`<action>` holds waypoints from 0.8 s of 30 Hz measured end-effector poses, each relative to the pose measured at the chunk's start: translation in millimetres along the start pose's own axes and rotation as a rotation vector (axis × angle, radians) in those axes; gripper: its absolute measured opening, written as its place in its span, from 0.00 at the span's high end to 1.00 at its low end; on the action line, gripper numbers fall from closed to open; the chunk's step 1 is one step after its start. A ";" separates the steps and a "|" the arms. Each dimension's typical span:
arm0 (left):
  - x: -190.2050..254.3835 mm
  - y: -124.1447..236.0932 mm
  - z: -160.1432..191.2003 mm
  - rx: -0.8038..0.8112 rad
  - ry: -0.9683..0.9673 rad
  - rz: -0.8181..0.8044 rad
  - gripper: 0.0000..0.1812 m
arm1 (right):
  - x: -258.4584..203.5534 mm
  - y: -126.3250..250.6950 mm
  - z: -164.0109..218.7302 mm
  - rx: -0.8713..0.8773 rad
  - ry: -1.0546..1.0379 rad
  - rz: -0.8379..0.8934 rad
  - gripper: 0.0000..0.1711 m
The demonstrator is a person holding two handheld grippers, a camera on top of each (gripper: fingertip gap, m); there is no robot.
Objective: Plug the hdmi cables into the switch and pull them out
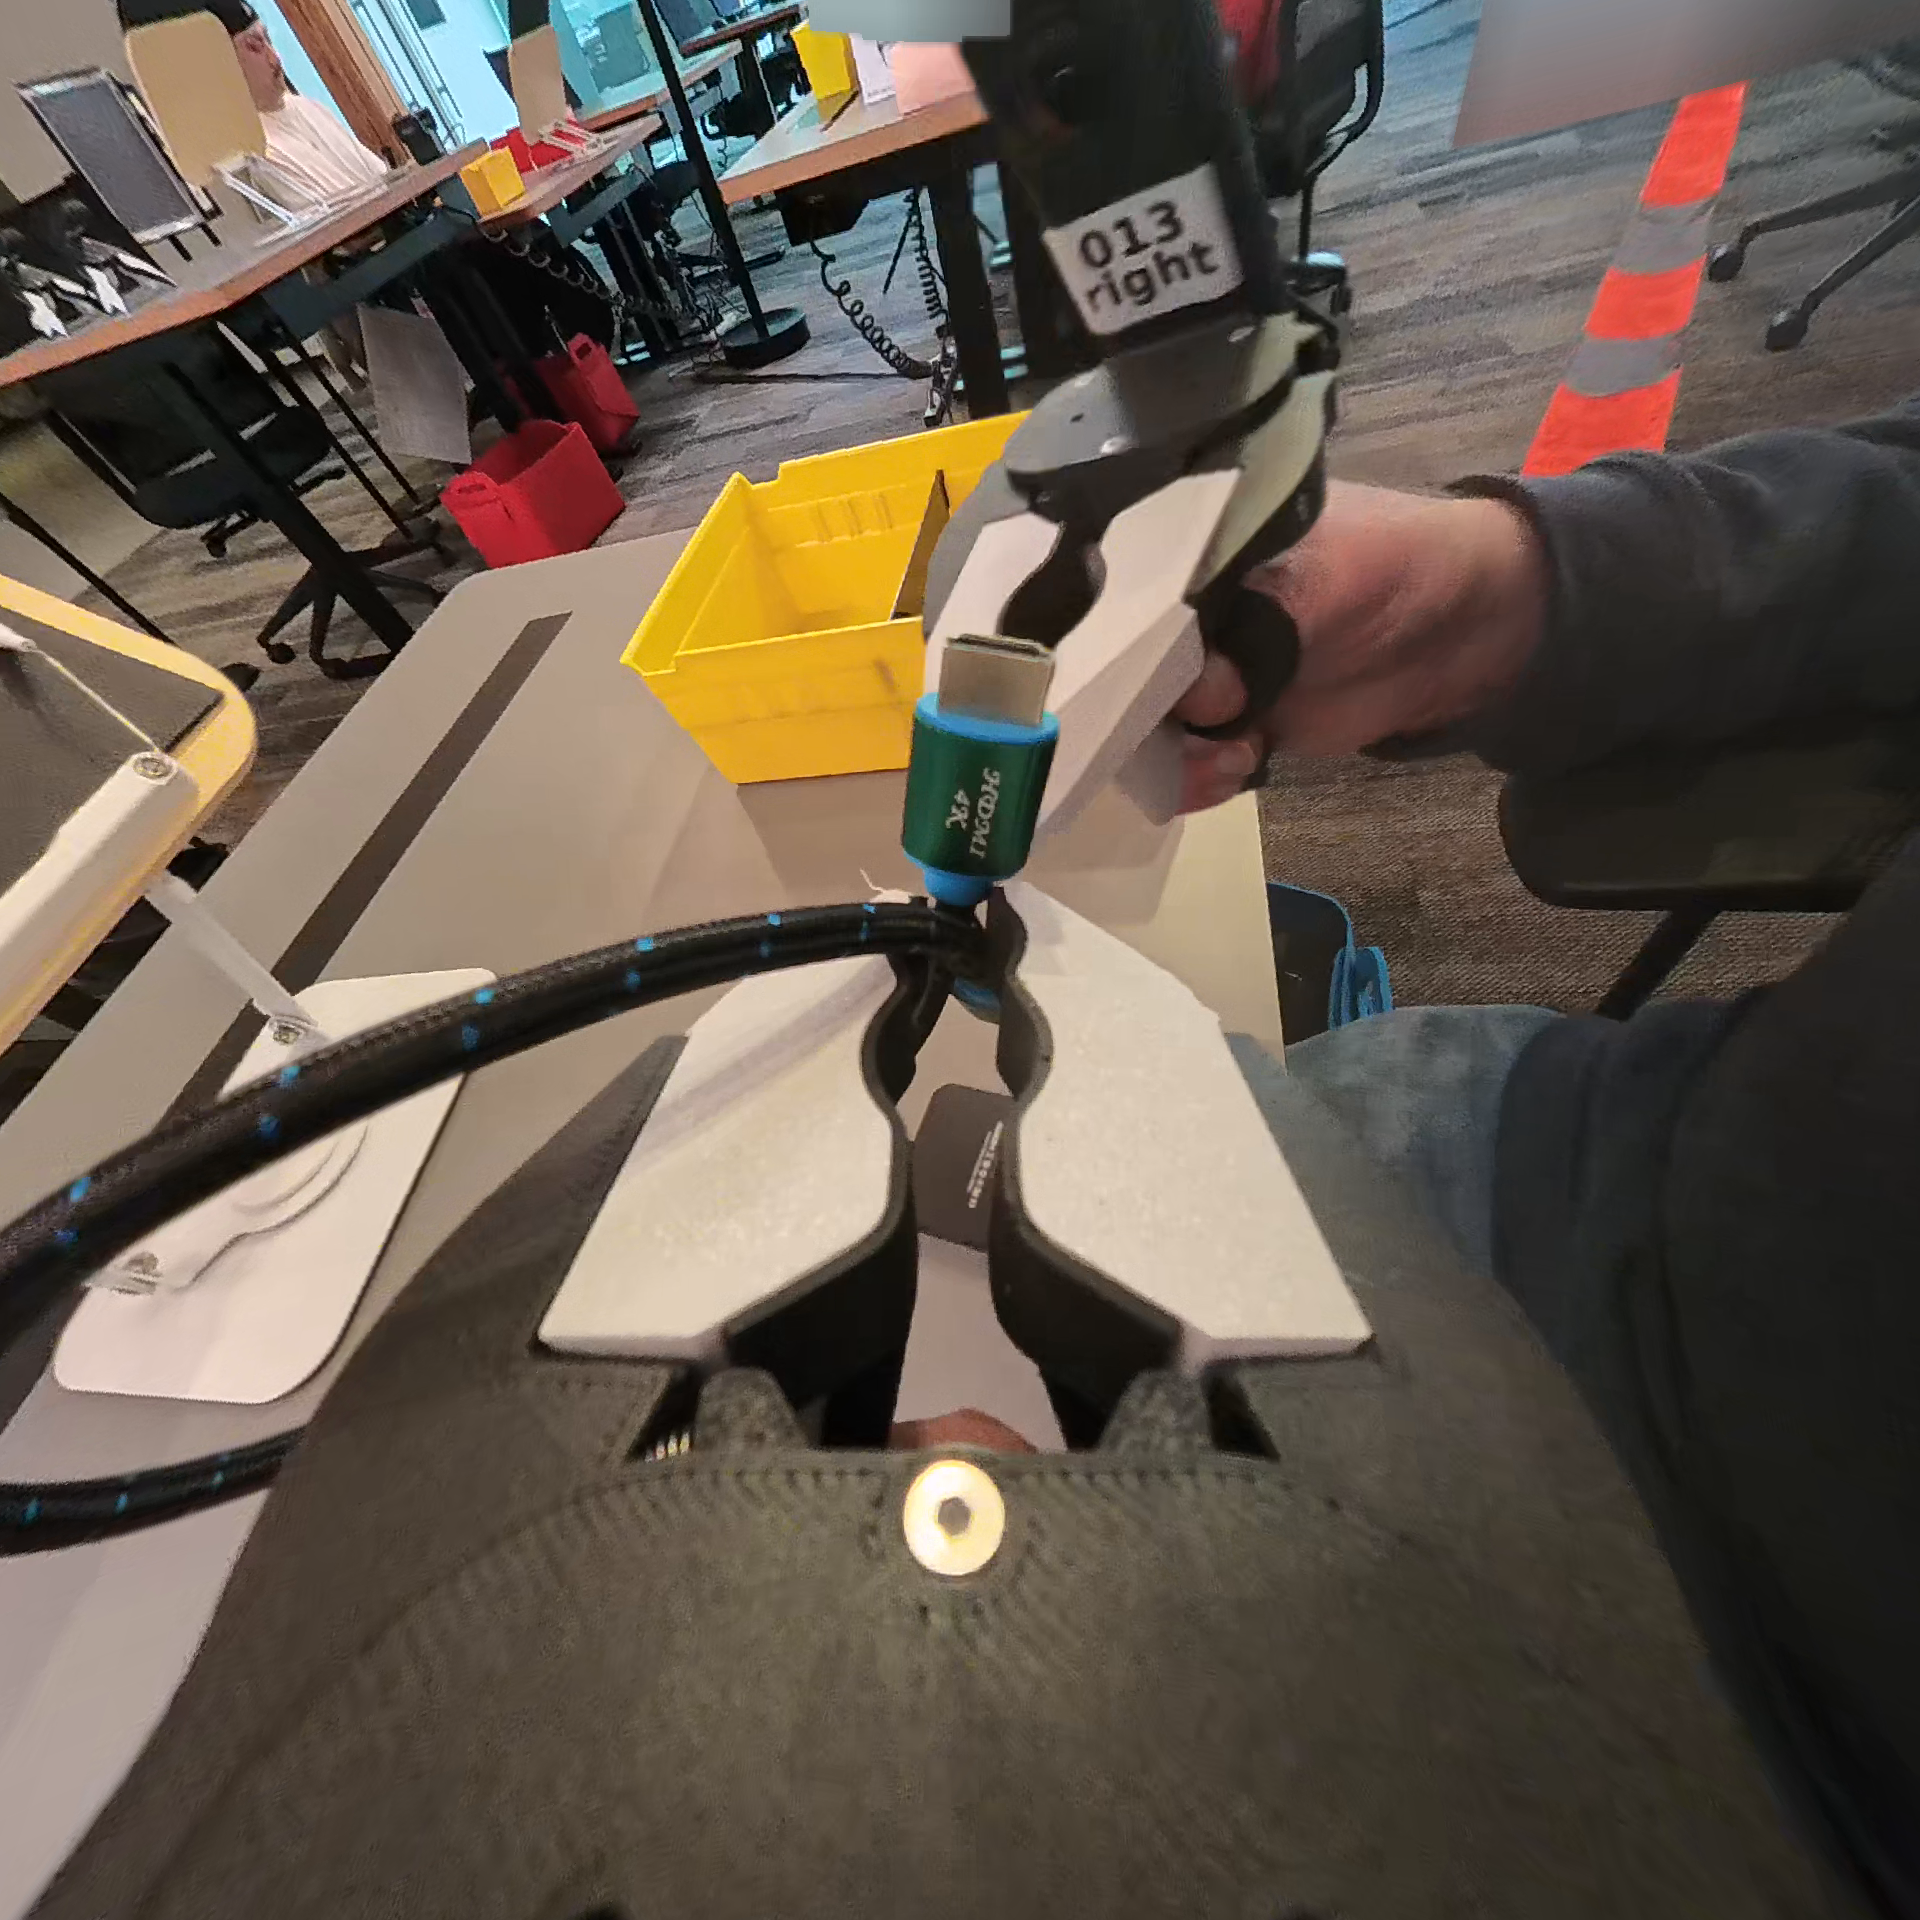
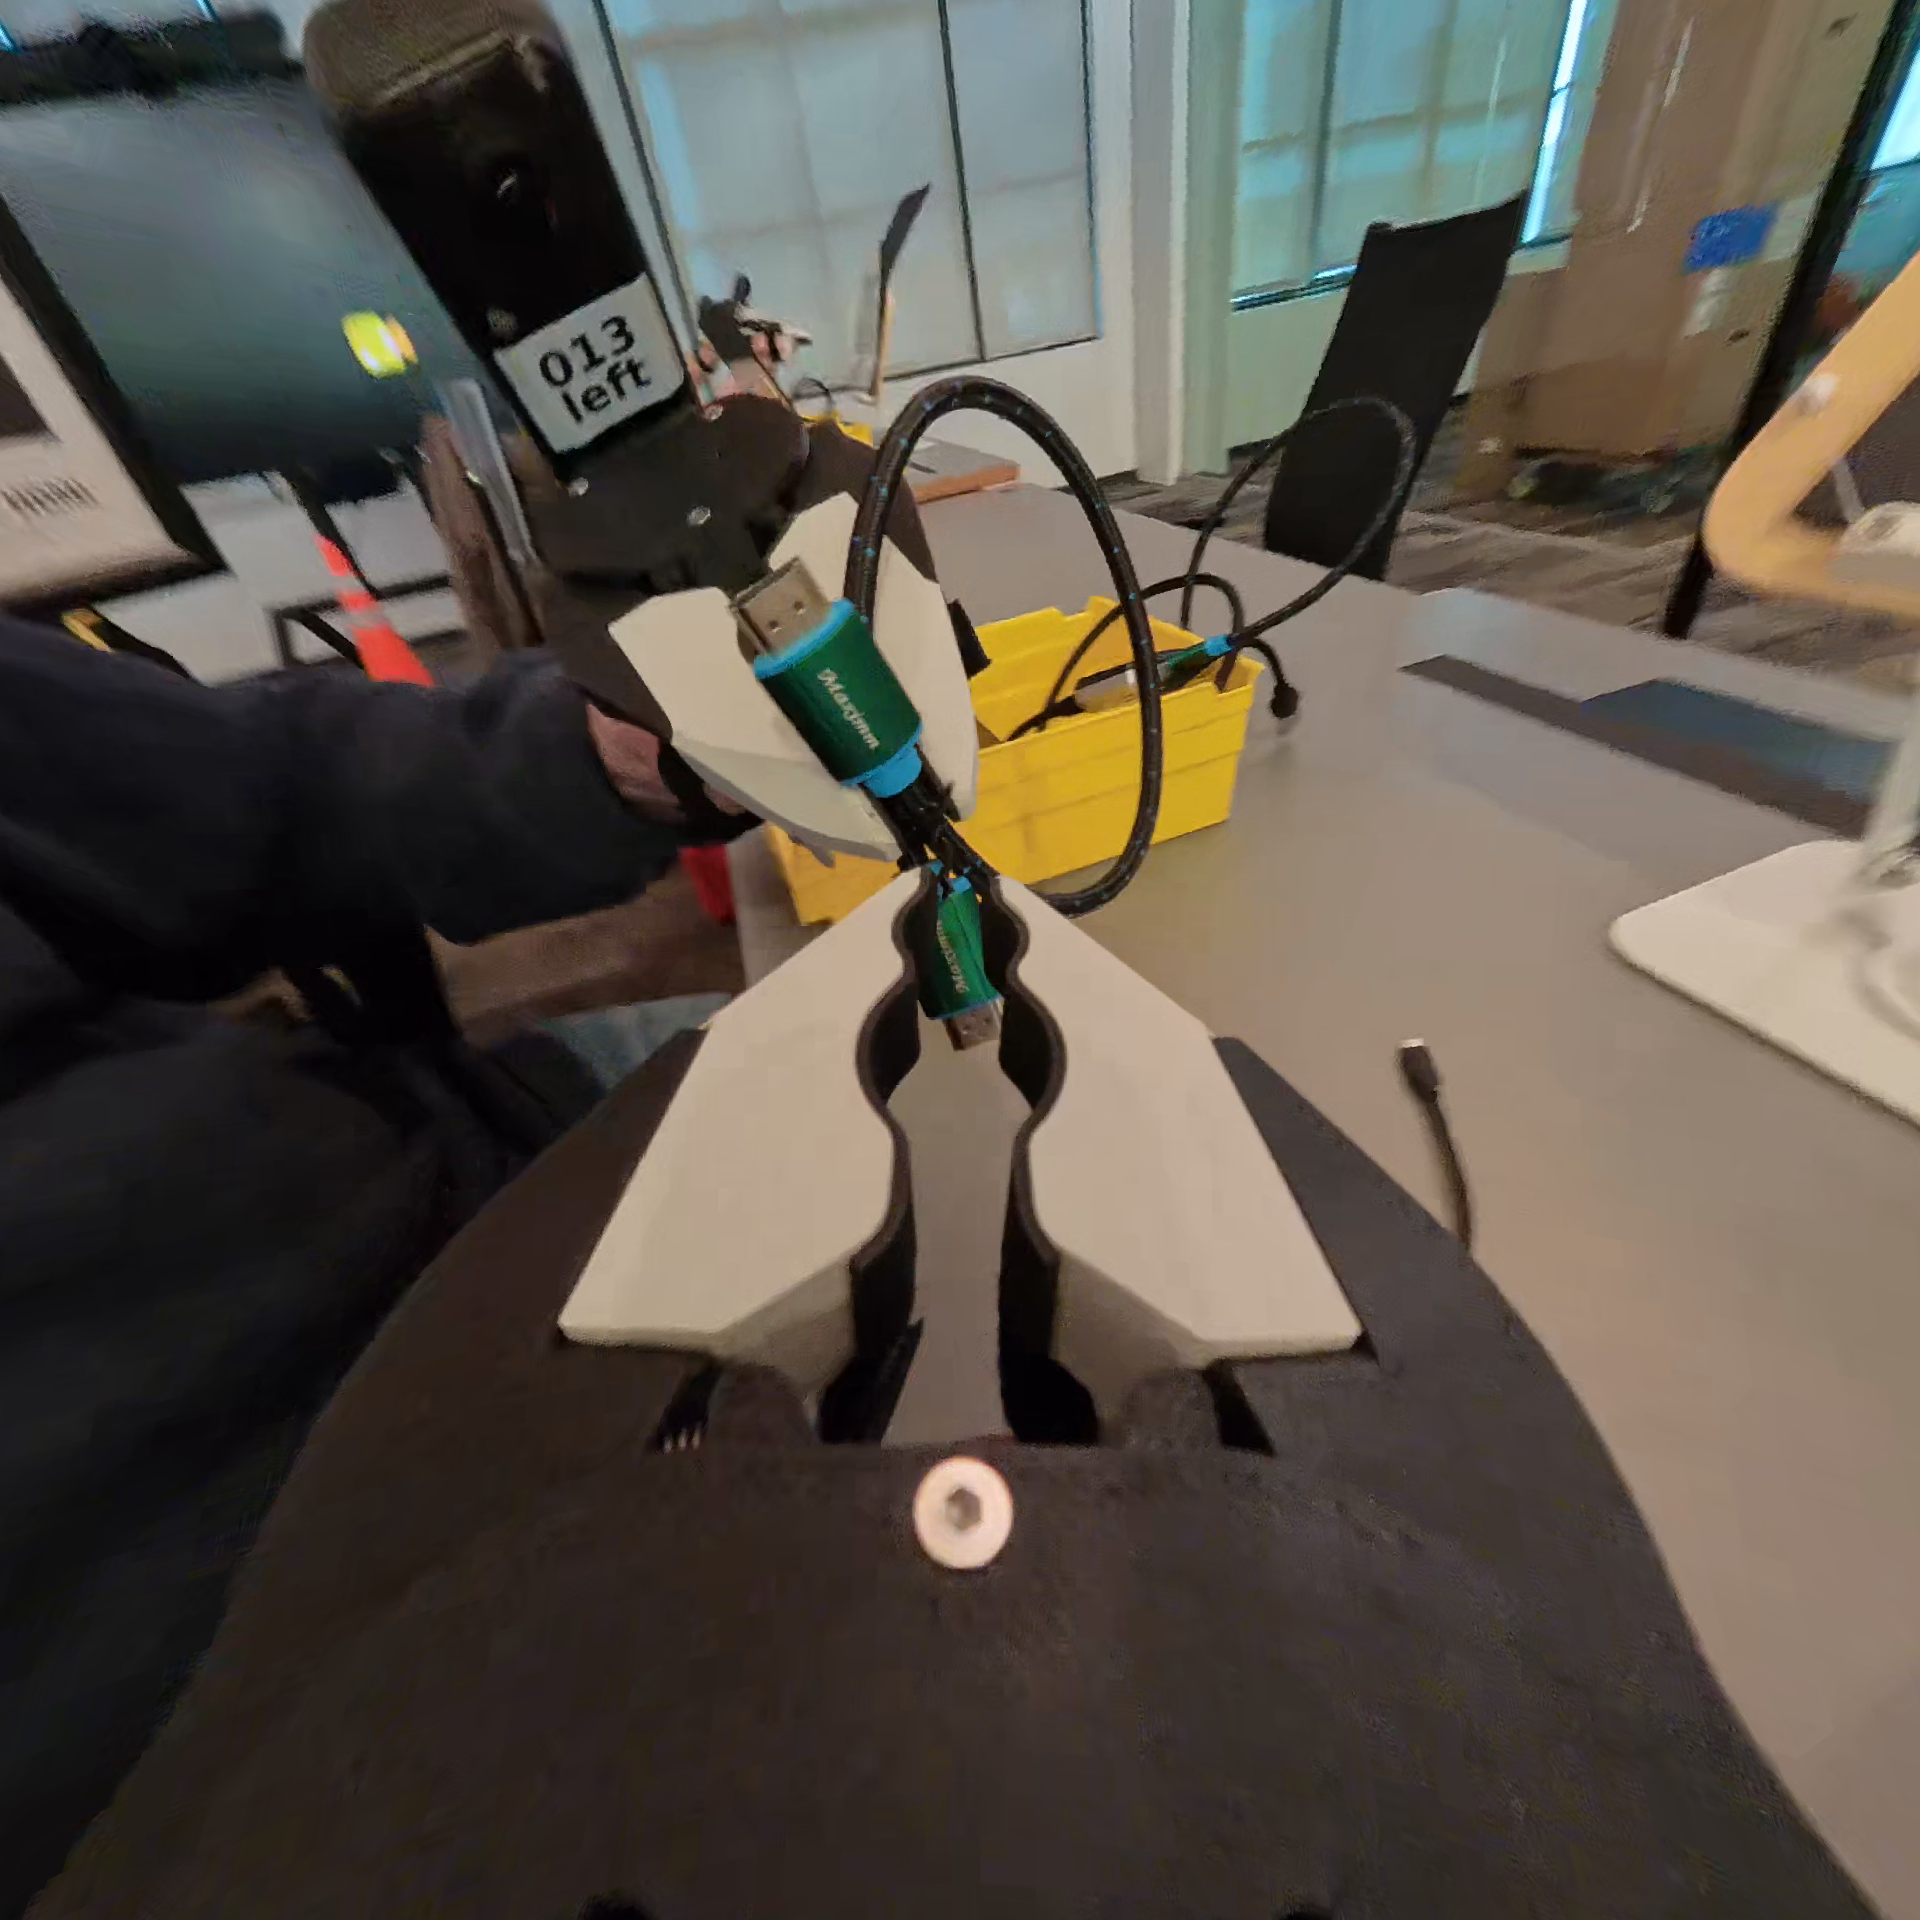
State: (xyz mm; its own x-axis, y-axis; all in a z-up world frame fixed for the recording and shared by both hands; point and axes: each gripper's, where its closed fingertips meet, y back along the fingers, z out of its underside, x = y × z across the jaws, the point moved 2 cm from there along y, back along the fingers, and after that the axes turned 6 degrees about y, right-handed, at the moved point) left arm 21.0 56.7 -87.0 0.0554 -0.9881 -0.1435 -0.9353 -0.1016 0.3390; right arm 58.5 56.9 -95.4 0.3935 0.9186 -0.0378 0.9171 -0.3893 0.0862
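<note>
We've got the left gripper (image 1: 987, 935) pinched on the braided cable (image 1: 416, 1049) just below the upright green plug (image 1: 977, 790), all held in the air above the table (image 1: 582, 769). Our right gripper (image 2: 961, 883), tips closed on the cable bundle, has the second green plug (image 2: 961, 971) dangling between its fingers. The cable looks springy and light, so it'll likely twist; those rigid metal plug shells are the better hold. Farther off, the yellow bin (image 2: 1122, 748) holds more cables. No switch in sight.
</note>
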 end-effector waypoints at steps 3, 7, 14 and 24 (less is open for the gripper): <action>-0.3 0.3 -0.3 0.002 0.018 0.009 0.94 | -3.0 -2.9 0.0 -0.055 0.142 0.059 0.97; -0.5 0.1 0.3 -0.002 0.025 0.009 0.94 | -4.7 -4.0 -3.3 -0.104 0.303 0.139 0.99; -1.5 -0.6 0.6 -0.003 0.041 0.011 0.94 | -3.8 -5.5 -1.2 -0.180 0.461 0.219 1.00; -0.5 -0.3 -1.9 -0.001 0.004 -0.003 0.94 | -5.6 -2.5 -4.9 -0.093 0.243 0.130 1.00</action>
State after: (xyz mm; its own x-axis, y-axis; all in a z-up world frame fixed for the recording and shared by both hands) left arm 22.0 57.0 -85.3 0.0596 -0.9882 -0.1413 -0.9347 -0.1049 0.3395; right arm 53.7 53.1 -90.6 0.4700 0.8552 0.2184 0.8456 -0.5072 0.1665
